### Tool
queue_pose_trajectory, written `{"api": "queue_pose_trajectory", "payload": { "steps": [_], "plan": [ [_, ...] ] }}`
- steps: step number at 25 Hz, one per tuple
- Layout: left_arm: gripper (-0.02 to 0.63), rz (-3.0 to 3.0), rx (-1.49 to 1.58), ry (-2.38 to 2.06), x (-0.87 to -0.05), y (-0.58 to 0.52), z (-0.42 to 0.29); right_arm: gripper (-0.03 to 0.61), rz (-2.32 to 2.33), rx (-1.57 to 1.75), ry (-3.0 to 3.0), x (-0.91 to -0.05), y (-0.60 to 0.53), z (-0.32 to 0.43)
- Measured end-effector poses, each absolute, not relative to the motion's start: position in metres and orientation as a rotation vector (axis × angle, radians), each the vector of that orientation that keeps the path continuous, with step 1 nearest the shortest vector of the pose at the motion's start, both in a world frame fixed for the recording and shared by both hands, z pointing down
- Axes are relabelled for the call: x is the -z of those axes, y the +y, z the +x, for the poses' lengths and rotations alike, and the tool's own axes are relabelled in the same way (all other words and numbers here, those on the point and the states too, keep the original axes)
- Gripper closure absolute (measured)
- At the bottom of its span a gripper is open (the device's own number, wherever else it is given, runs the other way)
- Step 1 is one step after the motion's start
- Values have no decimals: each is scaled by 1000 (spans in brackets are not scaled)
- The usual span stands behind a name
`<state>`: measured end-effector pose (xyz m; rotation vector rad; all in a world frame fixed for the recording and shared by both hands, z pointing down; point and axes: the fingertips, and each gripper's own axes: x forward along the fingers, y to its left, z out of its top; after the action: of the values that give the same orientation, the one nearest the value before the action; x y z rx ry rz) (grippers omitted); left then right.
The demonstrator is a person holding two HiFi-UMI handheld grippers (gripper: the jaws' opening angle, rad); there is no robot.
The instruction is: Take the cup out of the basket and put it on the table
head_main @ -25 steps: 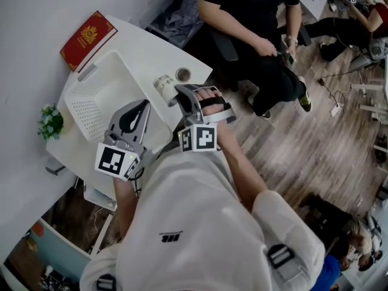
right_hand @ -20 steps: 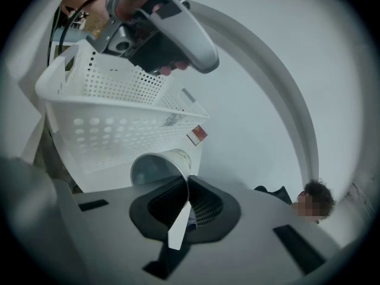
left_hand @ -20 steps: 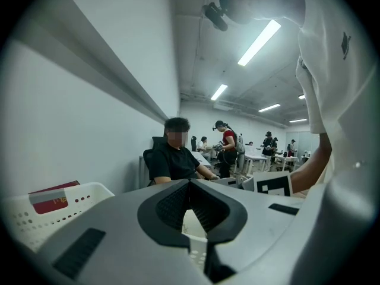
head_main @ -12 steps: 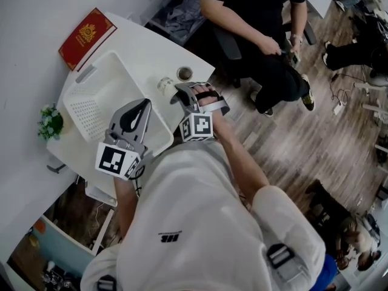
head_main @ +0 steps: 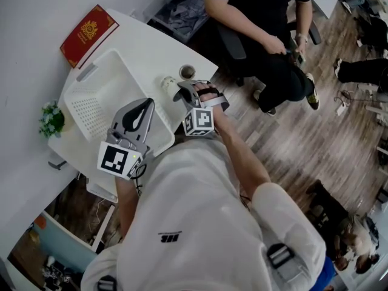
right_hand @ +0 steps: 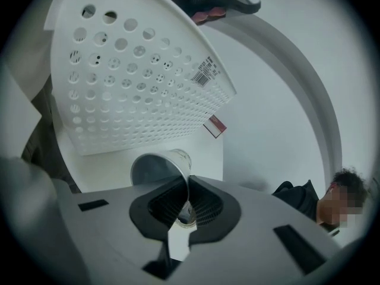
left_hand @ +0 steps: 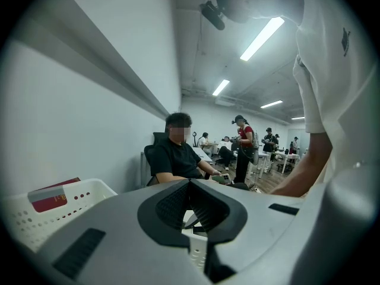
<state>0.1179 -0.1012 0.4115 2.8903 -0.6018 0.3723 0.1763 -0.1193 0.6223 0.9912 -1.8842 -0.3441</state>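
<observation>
While the right gripper (right_hand: 185, 186) clamps its rim, cup (right_hand: 155, 165) just outside basket (right_hand: 136, 100), over table (head_main: 145, 44).

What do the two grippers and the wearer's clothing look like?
Both the left gripper and the right gripper have pale grey moulded shells with black ribbed pads inside the jaws. Each carries a white cube printed with black square markers. A black strap crosses the back of the right one. The person wears a white short-sleeved T-shirt with a small black logo.
</observation>
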Motion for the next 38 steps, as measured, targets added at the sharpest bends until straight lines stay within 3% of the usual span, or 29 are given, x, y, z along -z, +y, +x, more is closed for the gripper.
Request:
{"api": "queue_pose_trajectory", "payload": {
  "steps": [30, 35, 38],
  "plan": [
    [604, 2884, -423, -589, -418, -97, 121, 552, 971, 347, -1892, -660, -118, 178],
    [604, 2891, -423, -583, -418, -96, 120, 474, 943, 328, -1898, -663, -113, 179],
    [604, 2889, -420, -583, -417, -95, 121, 463, 936, 328, -1892, -662, -108, 182]
  ]
}}
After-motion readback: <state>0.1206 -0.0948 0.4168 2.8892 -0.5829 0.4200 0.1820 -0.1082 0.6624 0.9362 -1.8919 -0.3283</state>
